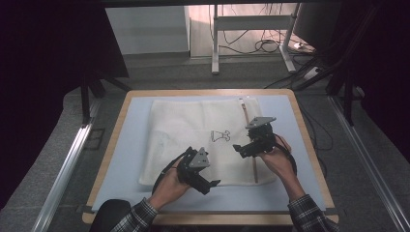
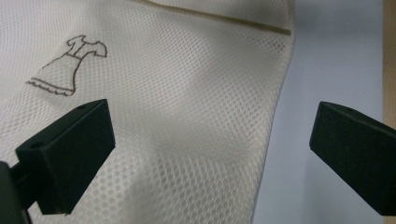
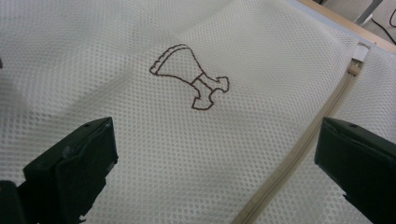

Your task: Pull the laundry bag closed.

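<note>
A white mesh laundry bag (image 1: 193, 130) lies flat on the light blue mat (image 1: 133, 145). It carries a brown outline of a dress (image 1: 220, 136) and a tan zipper (image 1: 250, 140) along its right side. My left gripper (image 1: 211, 186) hovers open over the bag's near edge; in the left gripper view its jaws (image 2: 210, 140) are wide apart above the mesh (image 2: 187, 116), next to the bag's edge. My right gripper (image 1: 240, 149) is open over the bag's middle right. In the right gripper view its jaws (image 3: 217, 154) stand apart between the dress outline (image 3: 189, 77) and the zipper (image 3: 299, 154).
The mat covers a wooden table (image 1: 309, 145) whose rim shows on all sides. The zipper pull (image 3: 359, 53) lies at the bag's far end. Beyond the table are desk legs (image 1: 215, 43) and cables (image 1: 266, 46) on the floor. A metal rail (image 1: 67, 164) runs along the left.
</note>
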The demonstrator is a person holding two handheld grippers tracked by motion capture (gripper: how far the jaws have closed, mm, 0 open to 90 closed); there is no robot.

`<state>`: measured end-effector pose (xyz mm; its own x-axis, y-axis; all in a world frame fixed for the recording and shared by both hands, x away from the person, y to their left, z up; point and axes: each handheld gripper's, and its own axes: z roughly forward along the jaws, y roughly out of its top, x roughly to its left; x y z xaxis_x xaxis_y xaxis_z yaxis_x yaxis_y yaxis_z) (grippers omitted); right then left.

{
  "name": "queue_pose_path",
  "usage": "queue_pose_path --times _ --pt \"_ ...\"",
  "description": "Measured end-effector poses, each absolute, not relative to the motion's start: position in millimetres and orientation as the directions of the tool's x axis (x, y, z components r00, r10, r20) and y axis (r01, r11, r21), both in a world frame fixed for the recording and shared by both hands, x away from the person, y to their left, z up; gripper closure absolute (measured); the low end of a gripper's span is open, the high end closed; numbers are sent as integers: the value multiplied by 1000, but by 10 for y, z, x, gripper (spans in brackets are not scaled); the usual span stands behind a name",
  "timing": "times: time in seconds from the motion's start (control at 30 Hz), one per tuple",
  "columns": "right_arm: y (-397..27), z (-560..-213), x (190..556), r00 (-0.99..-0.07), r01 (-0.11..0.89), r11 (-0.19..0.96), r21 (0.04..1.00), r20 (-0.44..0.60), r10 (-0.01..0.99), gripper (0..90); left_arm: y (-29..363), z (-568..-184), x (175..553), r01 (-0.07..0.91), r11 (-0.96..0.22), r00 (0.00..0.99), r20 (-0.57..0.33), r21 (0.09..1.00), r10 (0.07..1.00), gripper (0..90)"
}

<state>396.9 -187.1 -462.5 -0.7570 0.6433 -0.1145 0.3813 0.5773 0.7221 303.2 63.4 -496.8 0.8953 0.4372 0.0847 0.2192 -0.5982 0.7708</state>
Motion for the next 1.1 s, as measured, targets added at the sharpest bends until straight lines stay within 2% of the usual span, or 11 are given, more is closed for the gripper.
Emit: queue_pose_path --times 0.4,1.1 --pt "-1922 -4681 3813 -755 367 569 735 -122 644 0 830 -4990 3040 267 -562 876 45 783 479 1" --pt "-2008 -4726 3581 -738 377 551 745 -119 665 7 1095 -5020 2988 299 -535 848 37 790 529 2"
